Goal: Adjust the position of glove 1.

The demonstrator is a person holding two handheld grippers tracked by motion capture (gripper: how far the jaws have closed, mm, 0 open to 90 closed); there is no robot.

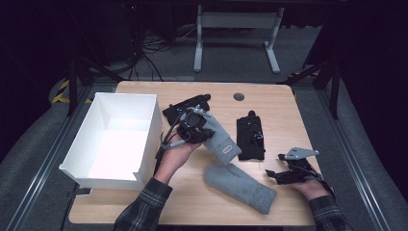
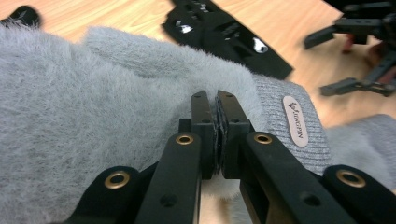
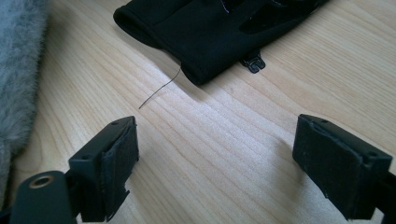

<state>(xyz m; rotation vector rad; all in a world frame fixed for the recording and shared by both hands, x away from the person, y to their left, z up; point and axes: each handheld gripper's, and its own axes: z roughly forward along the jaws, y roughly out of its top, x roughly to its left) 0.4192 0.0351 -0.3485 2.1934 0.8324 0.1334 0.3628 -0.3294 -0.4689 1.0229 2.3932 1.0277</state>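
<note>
Grey fuzzy fleece is being pinched by the left gripper (image 2: 215, 135): its jaws are standing nearly together on the fuzzy grey mitten with a ribbed knit cuff (image 2: 116, 107), which is hanging tilted above the middle of the light wooden table (image 1: 269, 98), just right of the open white box (image 1: 144, 139). A small pale oval tag (image 2: 294, 121) is sitting on that cuff; its lettering is appearing to read "LONGPIN", though the print is small and I cannot be sure.

A second fuzzy grey mitten (image 1: 240, 186) is lying flat on the near part of the table, below the lifted one. To its right, the right gripper (image 3: 219, 172) is hovering low over bare wood with its jaws standing wide apart and nothing between them. Just beyond it, a black fabric glove with glossy patches (image 1: 250, 137) is lying flat, a loose thin thread (image 3: 161, 88) trailing from its cuff and a small black clip (image 3: 252, 63) peeking out at its edge. Another black glove (image 1: 185, 107) is lying at the far side, partly hidden behind the left gripper and close to the box's right wall.
</note>
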